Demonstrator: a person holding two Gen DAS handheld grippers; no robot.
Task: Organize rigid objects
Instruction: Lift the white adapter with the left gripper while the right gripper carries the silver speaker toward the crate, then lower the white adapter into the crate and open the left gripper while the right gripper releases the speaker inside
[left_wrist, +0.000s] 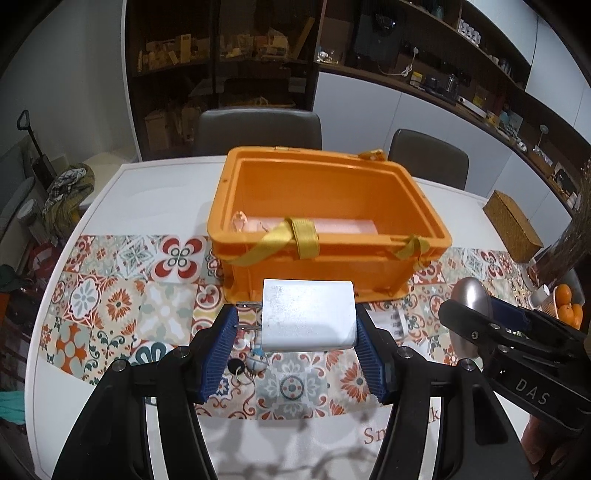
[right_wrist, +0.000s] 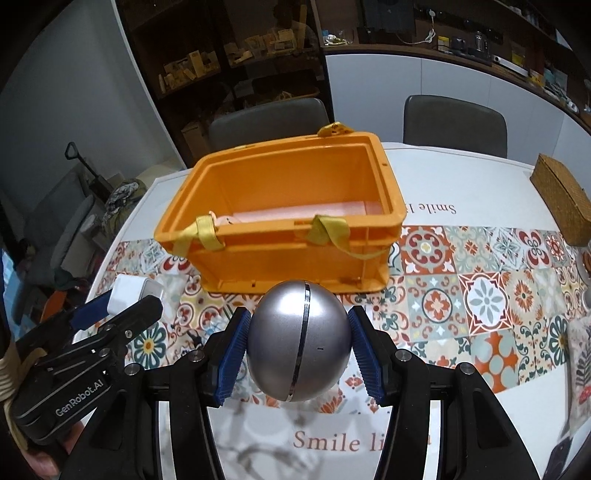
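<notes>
Above the patterned tabletop (left_wrist: 110, 302), near the open orange plastic crate (left_wrist: 325, 206) with yellow straps, the left tool (left_wrist: 295, 325) pinches a white boxy charger plug (left_wrist: 308, 314) while the right tool (right_wrist: 297, 338), just to its right, pinches a grey metallic egg-shaped object (right_wrist: 299, 339).

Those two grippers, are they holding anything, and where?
Left gripper clamps a white charger by its opposite sides; right gripper clamps a silver ball across its middle.
</notes>
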